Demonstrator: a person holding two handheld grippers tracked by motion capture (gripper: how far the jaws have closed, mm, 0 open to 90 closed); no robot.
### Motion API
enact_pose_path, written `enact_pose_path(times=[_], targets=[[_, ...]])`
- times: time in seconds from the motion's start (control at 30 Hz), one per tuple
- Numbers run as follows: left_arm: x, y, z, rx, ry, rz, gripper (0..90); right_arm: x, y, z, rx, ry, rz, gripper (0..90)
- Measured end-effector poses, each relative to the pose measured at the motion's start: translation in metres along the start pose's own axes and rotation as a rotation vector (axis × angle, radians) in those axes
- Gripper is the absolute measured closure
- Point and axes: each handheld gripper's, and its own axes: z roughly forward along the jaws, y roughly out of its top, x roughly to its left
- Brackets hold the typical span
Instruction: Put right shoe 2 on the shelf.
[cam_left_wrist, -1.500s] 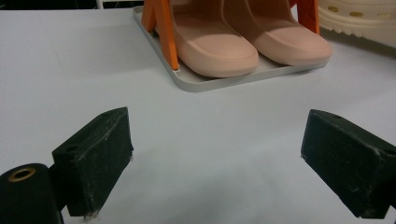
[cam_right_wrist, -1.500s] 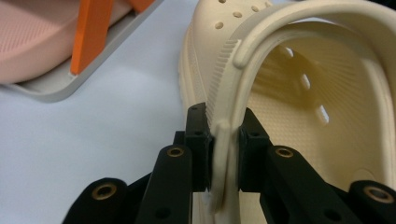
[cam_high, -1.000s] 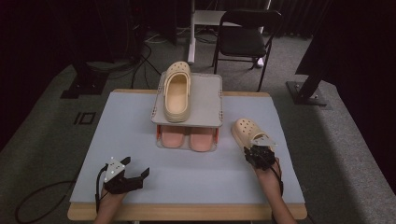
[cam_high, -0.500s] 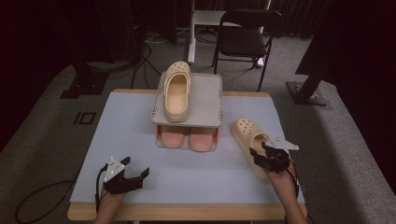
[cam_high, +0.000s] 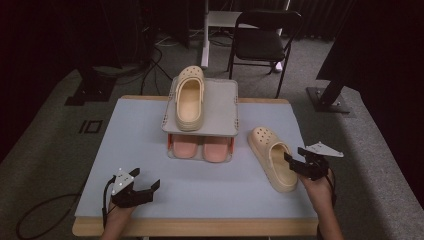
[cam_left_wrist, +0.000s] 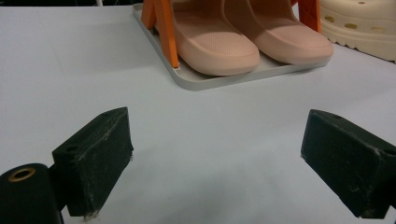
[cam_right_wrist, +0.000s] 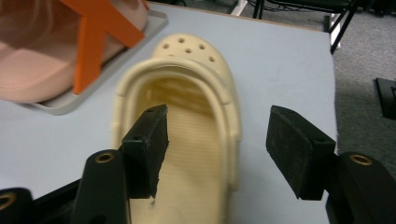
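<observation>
The right gripper (cam_high: 300, 162) sits at the right edge of the table (cam_high: 135, 135), just at the heel end of a cream clog (cam_high: 272, 157). The clog lies sole-down on the table to the right of the shoe rack (cam_high: 204, 107), its toe pointing toward the far side and slightly toward the rack. In the right gripper view, the clog (cam_right_wrist: 187, 126) stretches away from the jaws: one jaw hangs over the open footbed, the other stands outside the clog's side wall, so the wall and heel strap on that side lie between them. The jaws have just been opening, and they stand spread now, with a clear gap between each pad and the clog; nothing is pinched.

The left gripper (cam_high: 142, 190) rests near the front-left part of the table, well apart from the clog, held in the person's left hand (cam_high: 117, 220). In the left gripper view its jaws are spread wide with only bare table between them.

A second cream clog (cam_high: 189, 97) lies on the grey top shelf of the rack, on its left half. Beneath it, on the lower tray, a pair of pink slippers (cam_high: 202, 147) sits side by side; the left gripper view shows them (cam_left_wrist: 243, 35) between the rack's orange legs (cam_left_wrist: 166, 30).
</observation>
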Motion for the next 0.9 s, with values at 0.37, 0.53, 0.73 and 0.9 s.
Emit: enact_pose_path(times=[0.37, 0.53, 0.73, 0.9], targets=[[0.001, 0.000, 0.000, 0.002, 0.003, 0.003, 8.7, -0.017, -0.008, 0.025, 0.052, -0.012, 0.024, 37.8], [0.001, -0.001, 0.000, 0.006, 0.002, 0.004, 8.7, -0.016, -0.007, 0.035, 0.059, -0.006, 0.022, 38.4], [0.001, -0.001, 0.001, 0.006, 0.001, 0.004, 8.7, -0.014, 0.002, 0.051, 0.071, -0.011, 0.020, 42.3], [0.002, 0.000, 0.002, 0.004, 0.001, 0.002, 8.7, -0.012, 0.004, 0.059, 0.089, -0.006, 0.018, 45.4]])
